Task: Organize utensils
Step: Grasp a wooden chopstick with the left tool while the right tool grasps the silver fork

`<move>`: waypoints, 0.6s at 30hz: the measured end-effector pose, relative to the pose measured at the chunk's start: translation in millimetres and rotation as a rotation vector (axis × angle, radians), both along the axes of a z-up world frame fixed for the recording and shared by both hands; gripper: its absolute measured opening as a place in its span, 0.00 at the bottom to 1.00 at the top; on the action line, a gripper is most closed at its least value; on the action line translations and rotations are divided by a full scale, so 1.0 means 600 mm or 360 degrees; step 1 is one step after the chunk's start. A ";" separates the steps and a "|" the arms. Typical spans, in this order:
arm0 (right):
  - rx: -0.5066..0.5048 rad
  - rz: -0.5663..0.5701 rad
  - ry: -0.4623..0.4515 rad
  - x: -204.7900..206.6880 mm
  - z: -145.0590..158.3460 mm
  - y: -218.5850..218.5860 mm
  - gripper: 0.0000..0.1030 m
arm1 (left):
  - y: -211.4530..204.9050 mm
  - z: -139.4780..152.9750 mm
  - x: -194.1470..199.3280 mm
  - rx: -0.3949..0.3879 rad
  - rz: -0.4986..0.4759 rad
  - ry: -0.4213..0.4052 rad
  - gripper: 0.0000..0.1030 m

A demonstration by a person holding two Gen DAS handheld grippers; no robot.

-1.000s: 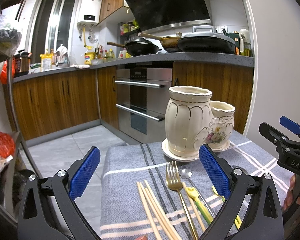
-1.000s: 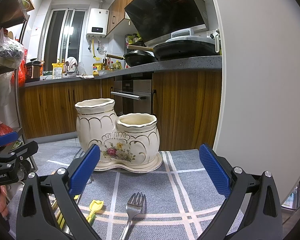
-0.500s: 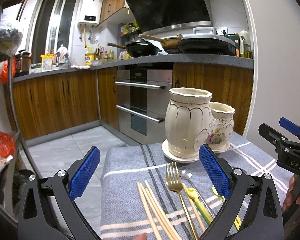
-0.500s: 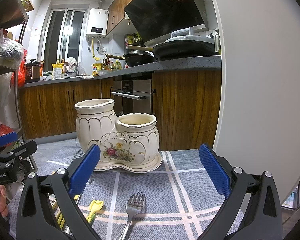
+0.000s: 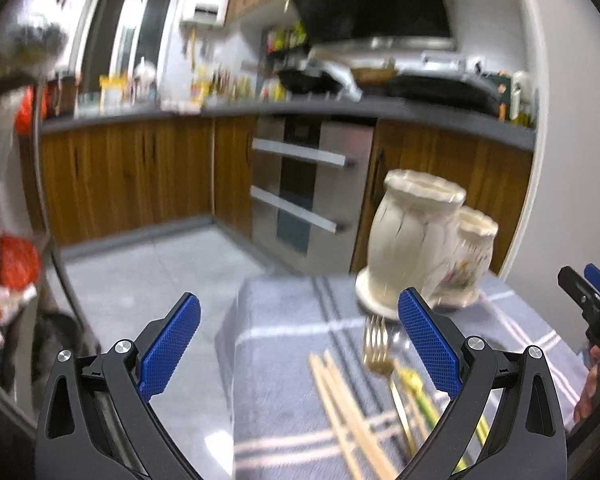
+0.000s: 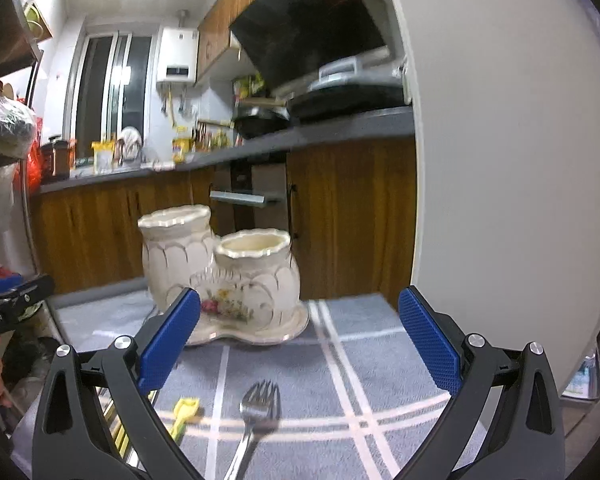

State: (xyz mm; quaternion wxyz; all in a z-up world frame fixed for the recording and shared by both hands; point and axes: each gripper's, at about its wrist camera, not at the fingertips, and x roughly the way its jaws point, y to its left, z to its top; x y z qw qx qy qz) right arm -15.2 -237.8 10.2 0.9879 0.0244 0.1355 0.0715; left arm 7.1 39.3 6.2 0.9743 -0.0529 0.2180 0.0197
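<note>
- The cream ceramic utensil holder (image 6: 220,276) stands upright at the far side of the tabletop (image 6: 380,360), on a grey cloth with white stripes; it has a taller pot and a shorter pot joined on one shared base.
- The shorter pot's mouth shows only bare cream wall; how far down it is empty cannot be told, and the taller pot's inside is hidden.
- A silver fork (image 6: 256,412) and a yellow utensil (image 6: 184,412) lie on the cloth, apart from the holder.
- In the blurred left view, a gold fork (image 5: 376,348) and wooden chopsticks (image 5: 344,408) lie side by side in front of the holder.
- The left gripper (image 5: 300,344) has its jaws spread wide, holding nothing.
- The right gripper (image 6: 300,344) likewise has its jaws spread and empty, above the silver fork.
</note>
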 end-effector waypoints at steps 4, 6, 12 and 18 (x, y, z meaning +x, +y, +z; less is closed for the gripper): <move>0.0027 0.0059 0.0248 0.019 -0.010 -0.011 0.95 | 0.015 -0.025 0.012 0.0005 0.0022 0.0259 0.95; 0.0049 0.0117 0.0376 0.024 -0.020 -0.016 0.95 | 0.006 -0.039 0.014 0.0134 0.0013 0.0376 0.95; 0.0031 0.0328 0.0700 0.026 -0.058 0.009 0.95 | -0.028 -0.064 -0.011 0.0347 -0.0174 0.0501 0.95; -0.0078 0.0332 0.0786 0.016 -0.082 0.032 0.80 | -0.041 -0.079 -0.017 0.0301 -0.0230 0.0635 0.71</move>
